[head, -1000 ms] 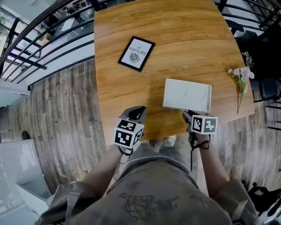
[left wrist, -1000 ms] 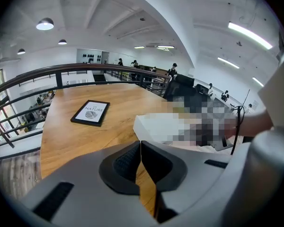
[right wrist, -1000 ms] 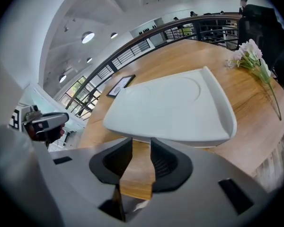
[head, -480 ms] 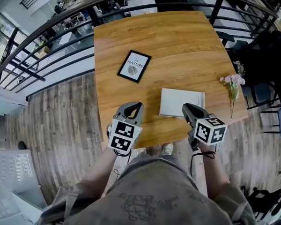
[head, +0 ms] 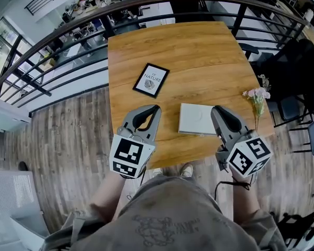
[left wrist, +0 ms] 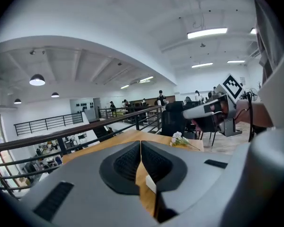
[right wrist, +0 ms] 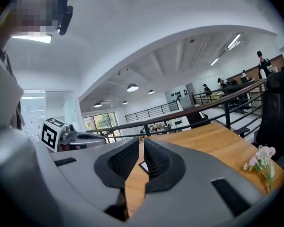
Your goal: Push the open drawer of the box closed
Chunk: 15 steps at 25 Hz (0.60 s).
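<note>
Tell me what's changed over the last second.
The left tool and right tool have lifted away from the white box, toward the head camera. The right tool's jaws are closing with nothing between them. The box, framed picture and flowers stay on the table.

Ltg bright, even; ceiling strips [left wrist: 207, 32] above-right of left gripper [left wrist: 141, 144]. Shadows soft. Heavy fisheye distn at edges.

A framed print [head: 151, 79] (black frame, white card) lies flat on the wooden table [head: 199, 51], just ahead of the left gripper [head: 155, 109]. A pink flower sprig [head: 256, 95] lies at the table's edge, right of the right gripper [head: 216, 110].
</note>
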Available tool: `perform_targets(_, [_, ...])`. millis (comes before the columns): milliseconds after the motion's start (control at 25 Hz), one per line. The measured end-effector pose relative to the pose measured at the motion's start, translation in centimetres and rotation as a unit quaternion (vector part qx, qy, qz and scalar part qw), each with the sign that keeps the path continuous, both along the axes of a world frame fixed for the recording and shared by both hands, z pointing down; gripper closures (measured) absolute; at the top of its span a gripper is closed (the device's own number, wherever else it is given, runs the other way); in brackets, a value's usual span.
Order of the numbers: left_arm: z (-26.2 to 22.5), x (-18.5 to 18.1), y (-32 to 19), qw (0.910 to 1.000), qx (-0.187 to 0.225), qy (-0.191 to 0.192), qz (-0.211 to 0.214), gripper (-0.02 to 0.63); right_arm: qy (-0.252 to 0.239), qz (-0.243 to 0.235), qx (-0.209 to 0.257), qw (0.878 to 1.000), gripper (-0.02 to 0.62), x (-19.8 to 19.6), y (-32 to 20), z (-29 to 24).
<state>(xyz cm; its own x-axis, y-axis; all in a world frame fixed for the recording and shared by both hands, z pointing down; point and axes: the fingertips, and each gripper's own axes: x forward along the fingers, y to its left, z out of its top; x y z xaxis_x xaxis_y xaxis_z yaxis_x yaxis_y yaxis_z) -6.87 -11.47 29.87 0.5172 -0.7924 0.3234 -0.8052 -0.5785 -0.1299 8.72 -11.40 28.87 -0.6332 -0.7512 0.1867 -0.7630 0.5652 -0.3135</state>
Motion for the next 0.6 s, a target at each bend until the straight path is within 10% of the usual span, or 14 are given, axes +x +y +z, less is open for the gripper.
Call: perform_targets(600, [-9.8, -0.7, 2.4, 0.992, 0.112, 0.058, -0.007, 0.586, 0.034, 0.005, 0.197, 0.98, 0.548, 0.1, 4.7, -11.7])
